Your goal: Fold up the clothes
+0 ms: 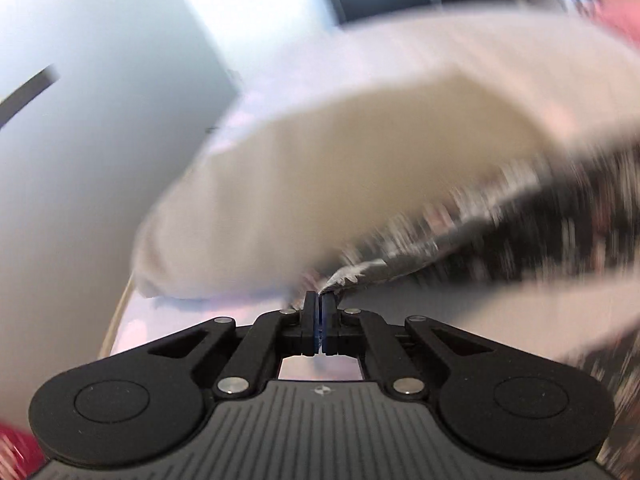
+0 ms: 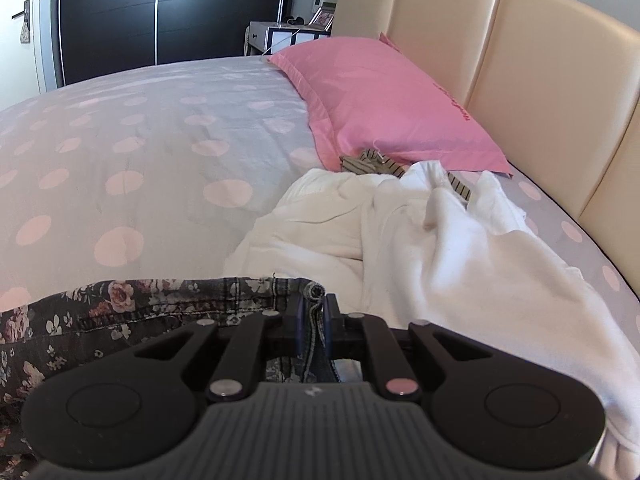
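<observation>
Two claws, the left claw (image 1: 319,300) and the right claw (image 2: 313,306), are each clamped on the dark flowery denim garment (image 2: 120,308) just above the spotted bed (image 2: 140,140), so pulling evenly apart should keep its edge flat.

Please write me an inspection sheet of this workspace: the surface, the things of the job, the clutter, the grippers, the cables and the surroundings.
Surface: bed with dotted cover.
Job's things: dark floral garment, its edge held in both grippers; left view blurred. White garment crumpled beside it. Striped garment partly under the white one.
Clutter: pink pillow by the headboard.
Grippers: right gripper, jaws shut on the floral hem. Left gripper, jaws shut on a floral edge.
Cables: thin white cord, at the bedside table.
Surroundings: dark wardrobe.
</observation>
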Action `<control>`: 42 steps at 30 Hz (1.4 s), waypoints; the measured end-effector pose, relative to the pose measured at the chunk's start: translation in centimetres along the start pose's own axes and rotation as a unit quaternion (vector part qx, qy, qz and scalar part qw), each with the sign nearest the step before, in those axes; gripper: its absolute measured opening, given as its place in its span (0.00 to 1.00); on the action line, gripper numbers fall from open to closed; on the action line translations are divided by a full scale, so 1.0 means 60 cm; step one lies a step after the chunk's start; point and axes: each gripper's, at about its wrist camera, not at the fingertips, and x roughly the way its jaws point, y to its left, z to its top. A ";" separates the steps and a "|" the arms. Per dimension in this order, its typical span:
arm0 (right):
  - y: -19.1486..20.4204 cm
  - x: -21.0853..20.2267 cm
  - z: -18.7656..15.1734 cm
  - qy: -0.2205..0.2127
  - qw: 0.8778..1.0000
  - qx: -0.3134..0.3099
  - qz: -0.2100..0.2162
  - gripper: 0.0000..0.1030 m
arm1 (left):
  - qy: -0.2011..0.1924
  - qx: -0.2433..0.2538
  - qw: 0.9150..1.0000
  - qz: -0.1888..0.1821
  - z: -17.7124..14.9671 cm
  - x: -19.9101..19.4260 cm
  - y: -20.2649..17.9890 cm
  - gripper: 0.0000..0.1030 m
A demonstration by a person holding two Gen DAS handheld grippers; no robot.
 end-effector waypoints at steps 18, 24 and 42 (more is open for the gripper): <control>0.039 0.026 0.048 -0.024 0.999 0.024 -0.017 0.10 | 0.002 0.037 0.995 0.095 0.163 0.030 0.004 0.00; 0.073 0.104 0.036 0.000 1.000 0.001 -0.027 0.10 | 0.016 0.062 0.992 0.108 0.188 0.118 -0.031 0.00; 0.038 0.056 -0.005 0.010 1.000 0.004 0.024 0.32 | 0.045 0.027 0.993 0.109 0.088 0.080 0.059 0.31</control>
